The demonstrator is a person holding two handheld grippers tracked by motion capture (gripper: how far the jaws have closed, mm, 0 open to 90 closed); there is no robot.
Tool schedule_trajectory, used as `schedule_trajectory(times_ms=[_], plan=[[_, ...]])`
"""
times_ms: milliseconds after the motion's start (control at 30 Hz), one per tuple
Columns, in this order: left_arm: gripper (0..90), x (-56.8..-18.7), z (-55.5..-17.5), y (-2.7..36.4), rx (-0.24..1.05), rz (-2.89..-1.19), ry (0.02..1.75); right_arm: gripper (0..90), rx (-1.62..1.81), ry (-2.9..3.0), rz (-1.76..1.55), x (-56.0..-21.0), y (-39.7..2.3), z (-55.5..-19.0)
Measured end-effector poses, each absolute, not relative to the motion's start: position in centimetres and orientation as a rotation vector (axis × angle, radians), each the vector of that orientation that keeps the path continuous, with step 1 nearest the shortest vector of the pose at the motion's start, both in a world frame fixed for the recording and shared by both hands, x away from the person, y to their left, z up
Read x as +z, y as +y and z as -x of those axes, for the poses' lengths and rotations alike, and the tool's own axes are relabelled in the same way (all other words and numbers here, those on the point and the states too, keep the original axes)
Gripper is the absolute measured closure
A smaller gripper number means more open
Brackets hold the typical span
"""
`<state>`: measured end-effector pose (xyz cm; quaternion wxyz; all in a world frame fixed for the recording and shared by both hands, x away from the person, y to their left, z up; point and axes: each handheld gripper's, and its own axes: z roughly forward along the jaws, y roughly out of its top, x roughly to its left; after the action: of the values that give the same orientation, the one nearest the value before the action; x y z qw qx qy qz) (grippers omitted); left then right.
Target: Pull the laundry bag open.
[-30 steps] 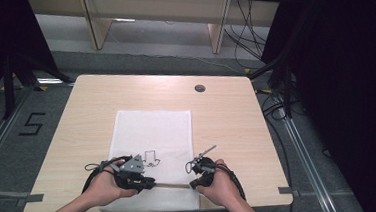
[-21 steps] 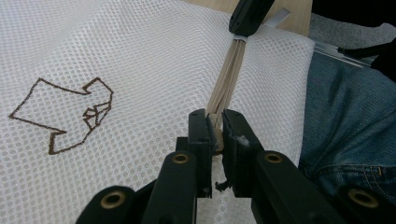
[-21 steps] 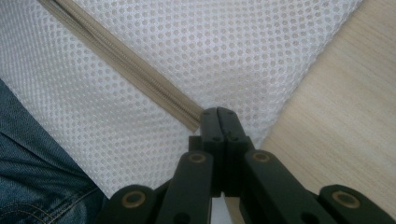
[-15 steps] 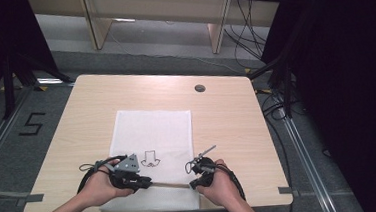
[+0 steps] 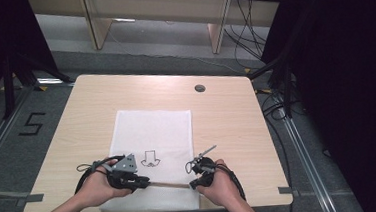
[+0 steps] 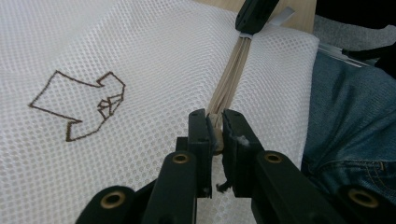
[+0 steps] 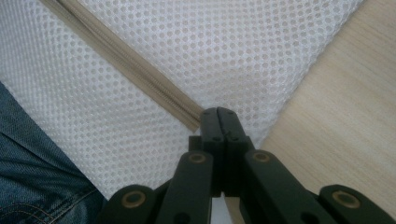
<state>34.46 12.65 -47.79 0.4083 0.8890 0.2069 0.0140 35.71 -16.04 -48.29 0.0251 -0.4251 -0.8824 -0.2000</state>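
Flanking brown arrow drawing (image 5: 150, 158), wooden table (image 5: 227, 118).

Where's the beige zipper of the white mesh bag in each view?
High view: zipper low centre, running between the two grippers.
Left gripper view: zipper runs from the fingers up to top centre.
Right gripper view: zipper slants from top left to the fingers.
Shared landmark: white mesh bag.

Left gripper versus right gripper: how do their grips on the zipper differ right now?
The left gripper pinches the zipper pull with a thin gap between its jaws; the right gripper has its jaws fully together at the zipper's end, by the mesh bag's corner. The left gripper sits over the bag's middle near the drawn emblem, the right at its edge beside bare table. Both are shut.
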Motion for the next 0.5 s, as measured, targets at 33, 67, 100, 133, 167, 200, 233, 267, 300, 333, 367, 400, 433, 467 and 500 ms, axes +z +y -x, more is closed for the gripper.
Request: schedule_trajectory(times_ms=[33,67,100,133,167,200,233,267,300,333,367,400,433,467,500], plan=[[81.9,-47.79,-34.50,12.79,0.041,-2.244,0.515,90.0,-0.617,-2.726,1.323,-48.27,-16.02,-35.69],[81.9,-47.76,-34.47,12.85,0.050,-2.252,0.517,90.0,-0.618,-2.729,1.321,-48.27,-16.01,-35.71],[81.9,-47.76,-34.49,12.91,0.047,-2.244,0.516,90.0,-0.614,-2.725,1.328,-48.26,-15.97,-35.68],[81.9,-47.73,-34.42,12.92,0.037,-2.233,0.531,90.0,-0.618,-2.721,1.332,-48.28,-15.93,-35.66],[81.9,-47.70,-34.44,13.01,0.058,-2.246,0.519,90.0,-0.618,-2.735,1.319,-48.28,-16.00,-35.73],[81.9,-47.68,-34.50,13.15,0.046,-2.243,0.521,90.0,-0.620,-2.738,1.317,-48.29,-16.02,-35.74],[81.9,-47.67,-34.46,13.21,0.044,-2.238,0.527,90.0,-0.633,-2.748,1.302,-48.38,-16.08,-35.81],[81.9,-47.70,-34.39,13.23,0.044,-2.241,0.527,90.0,-0.633,-2.750,1.296,-48.36,-16.09,-35.81],[81.8,-47.70,-34.47,13.31,0.056,-2.248,0.501,90.0,-0.622,-2.731,1.321,-48.30,-16.00,-35.70],[81.9,-47.74,-34.34,13.29,0.035,-2.228,0.530,90.0,-0.622,-2.729,1.324,-48.29,-15.98,-35.69],[81.9,-47.67,-34.38,13.36,0.043,-2.237,0.528,90.0,-0.612,-2.722,1.331,-48.24,-15.95,-35.66],[81.9,-47.62,-34.40,13.40,0.060,-2.245,0.522,90.0,-0.617,-2.734,1.318,-48.26,-16.00,-35.72],[81.9,-47.58,-34.42,13.46,0.052,-2.234,0.520,90.0,-0.610,-2.723,1.327,-48.23,-15.97,-35.66],[81.9,-47.58,-34.42,13.58,0.040,-2.228,0.534,90.0,-0.626,-2.743,1.312,-48.34,-16.05,-35.77],[81.9,-47.58,-34.45,13.71,0.057,-2.246,0.523,90.0,-0.616,-2.714,1.336,-48.26,-15.95,-35.62]])
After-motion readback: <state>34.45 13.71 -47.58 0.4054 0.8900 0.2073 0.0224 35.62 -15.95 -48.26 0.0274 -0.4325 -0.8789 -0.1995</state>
